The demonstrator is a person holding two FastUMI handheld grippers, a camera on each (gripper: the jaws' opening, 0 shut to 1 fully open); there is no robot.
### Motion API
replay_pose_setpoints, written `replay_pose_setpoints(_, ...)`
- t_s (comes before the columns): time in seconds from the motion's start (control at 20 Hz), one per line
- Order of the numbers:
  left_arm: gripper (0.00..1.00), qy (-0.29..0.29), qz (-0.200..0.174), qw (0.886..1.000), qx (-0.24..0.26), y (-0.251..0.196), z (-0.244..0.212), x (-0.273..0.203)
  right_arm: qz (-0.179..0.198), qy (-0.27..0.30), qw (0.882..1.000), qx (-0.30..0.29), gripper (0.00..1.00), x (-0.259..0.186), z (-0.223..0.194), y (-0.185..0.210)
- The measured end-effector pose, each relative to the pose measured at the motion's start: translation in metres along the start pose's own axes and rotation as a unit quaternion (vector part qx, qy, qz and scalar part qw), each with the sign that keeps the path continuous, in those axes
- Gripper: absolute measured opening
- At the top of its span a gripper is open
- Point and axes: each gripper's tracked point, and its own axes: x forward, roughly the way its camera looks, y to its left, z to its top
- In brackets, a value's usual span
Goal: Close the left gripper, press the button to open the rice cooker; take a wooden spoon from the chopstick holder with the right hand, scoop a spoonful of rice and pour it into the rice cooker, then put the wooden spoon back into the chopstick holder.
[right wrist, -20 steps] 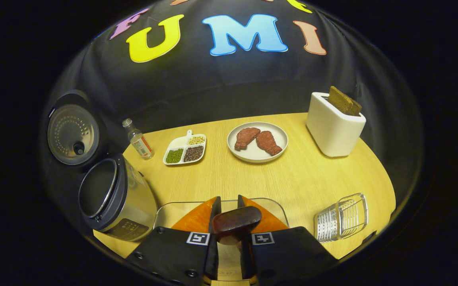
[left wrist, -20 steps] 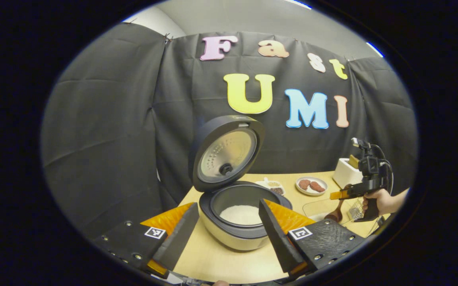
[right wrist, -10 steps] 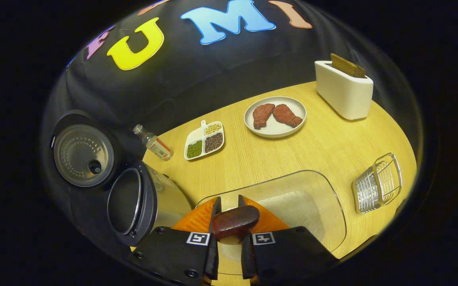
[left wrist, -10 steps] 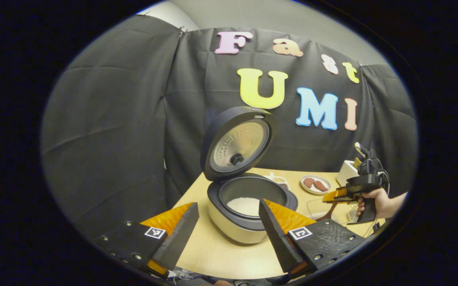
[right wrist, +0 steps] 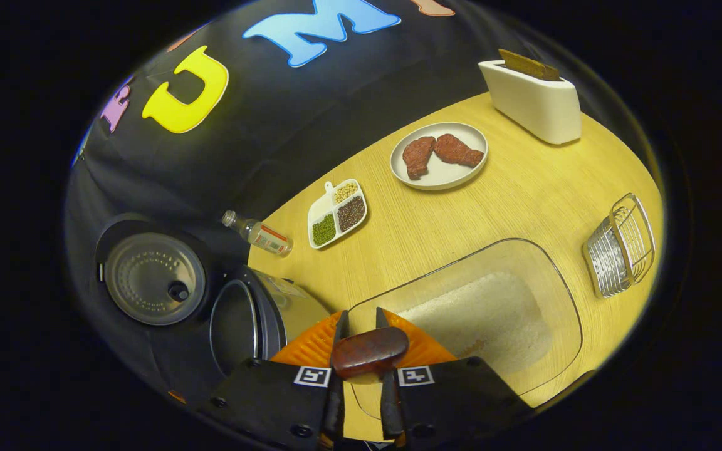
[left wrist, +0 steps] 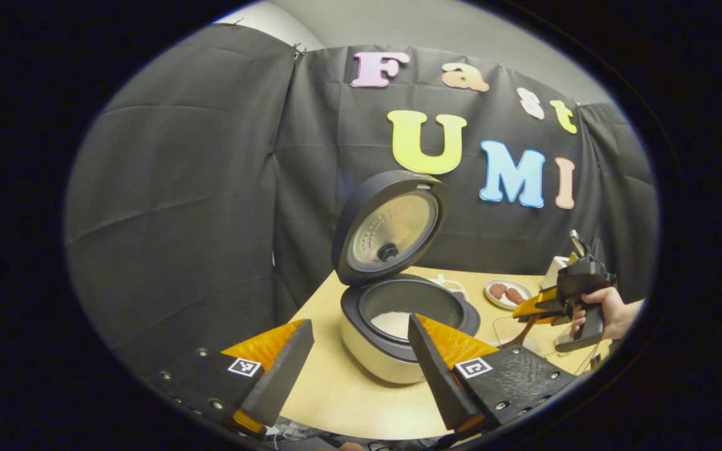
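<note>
**Spoon: scooping from the tray**

**Grip.** The spoon (right wrist: 370,352) is in your right gripper (right wrist: 360,316). Both fingers are clamped on its dark handle end, which shows between them in the right gripper view. In the left gripper view the rest of the spoon (left wrist: 514,338) hangs down from that gripper (left wrist: 533,309) toward the table. Hold the clamp firm; a loose handle is likely to swivel under load.

**Scoop.** The tray (right wrist: 561,300) lies directly ahead of the right fingers, and its rice (right wrist: 480,307) is spread toward the far end. The bowl of the spoon is hidden, so you cannot tell whether it is loaded. If it is empty:
1. Lower the bowl into the thick part of the rice.
2. Draw it along the floor of the tray.
3. Level it before lifting.

**Carry.** The cooker (right wrist: 286,300) stands just beside the tray, on the left of the right gripper view. Its lid (right wrist: 151,279) is up and the pot is open. Travel low and level, then tip only once the bowl is over the pot, clear of the rim.

**Left gripper.** The left gripper (left wrist: 360,326) hangs with its jaws spread wide, short of the cooker (left wrist: 392,357). Rice already lies in the pot. Keep this gripper back from the pouring path.

**Return.** The holder (right wrist: 621,244) lies on its side beyond the tray, at the right edge of the table. Expect it to shift when the spoon goes in.
</note>
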Motion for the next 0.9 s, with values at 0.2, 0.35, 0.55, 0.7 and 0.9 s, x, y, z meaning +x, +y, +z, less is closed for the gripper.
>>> replay_pose_setpoints(0.2, 0.94, -0.004, -0.003, 1.0, 0.031, -0.006, 0.01, 0.004, 0.008, -0.008, 0.999, 0.039, 0.25, -0.013, 0.007, -0.018)
replay_pose_setpoints(0.35, 0.94, -0.011, -0.01, 0.998, 0.059, -0.015, 0.02, 0.01, 0.013, -0.015, 0.996, 0.085, 0.24, -0.024, 0.017, -0.036)
replay_pose_setpoints(0.55, 0.94, -0.012, -0.037, 0.998, 0.043, -0.03, 0.027, 0.014, 0.024, -0.034, 0.988, 0.151, 0.25, -0.047, 0.036, -0.058)
replay_pose_setpoints(0.7, 0.94, -0.02, -0.043, 0.998, 0.044, -0.034, 0.031, 0.019, 0.033, -0.049, 0.977, 0.207, 0.25, -0.061, 0.052, -0.072)
replay_pose_setpoints(0.9, 0.94, -0.019, -0.046, 0.998, 0.044, -0.032, 0.032, 0.024, 0.056, -0.057, 0.957, 0.279, 0.24, -0.077, 0.068, -0.074)
